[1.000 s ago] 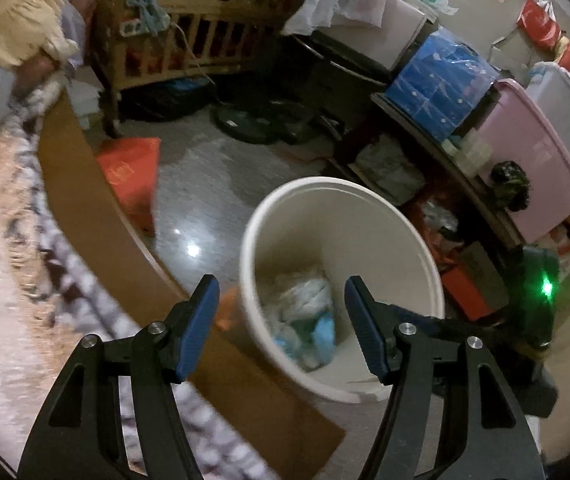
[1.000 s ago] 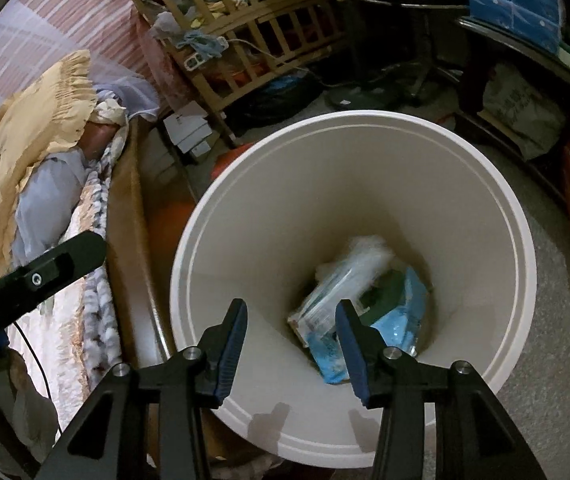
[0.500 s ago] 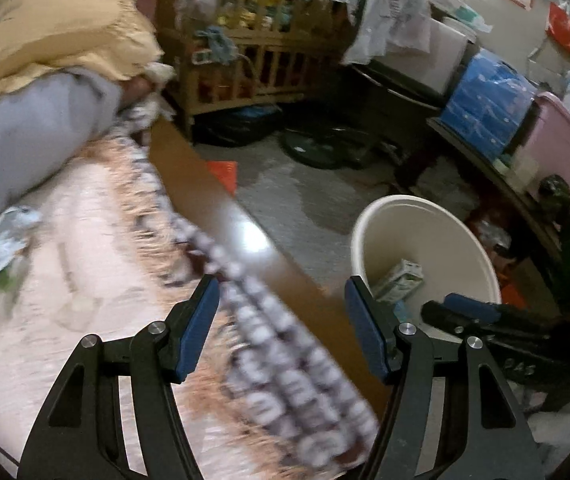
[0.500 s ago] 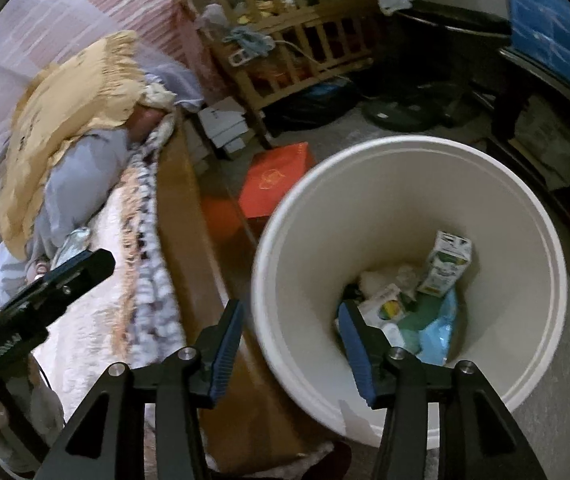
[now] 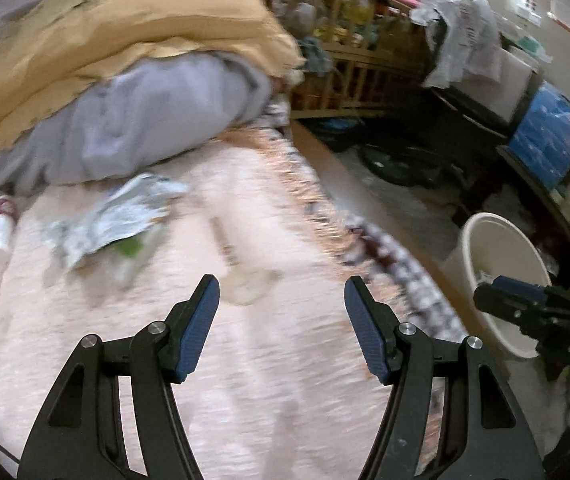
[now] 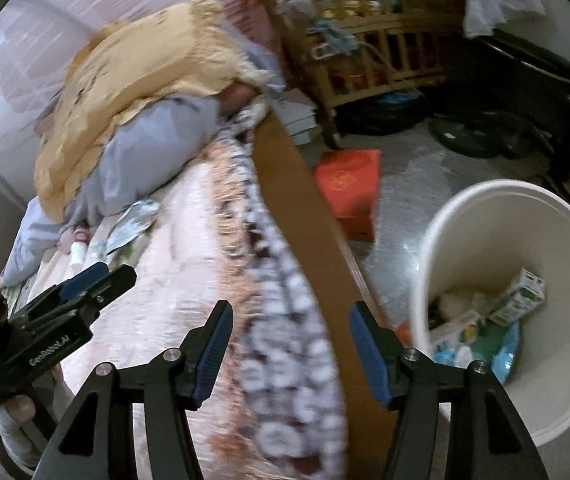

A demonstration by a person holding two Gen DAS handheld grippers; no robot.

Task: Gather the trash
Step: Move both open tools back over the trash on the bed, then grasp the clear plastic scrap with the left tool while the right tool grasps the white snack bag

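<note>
Both tools are swinging off the white bin (image 6: 437, 280) toward the bed (image 5: 285, 380), jaws apart and empty; left tool (image 5: 281, 320) is now sitting near-right of the crumpled wrapper (image 5: 113, 220), right tool (image 6: 289, 336) over the bed edge.

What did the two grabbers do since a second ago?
Both swung from over the round white plastic bin toward the bed. The left gripper now faces a crumpled silvery-green wrapper; the right gripper is over the blanket edge. Both stayed open and empty.

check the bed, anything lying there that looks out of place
Yes: a crumpled green-and-white wrapper and a small white bottle lie loose on the pink blanket beside the grey pillow, not in the white bin.
</note>
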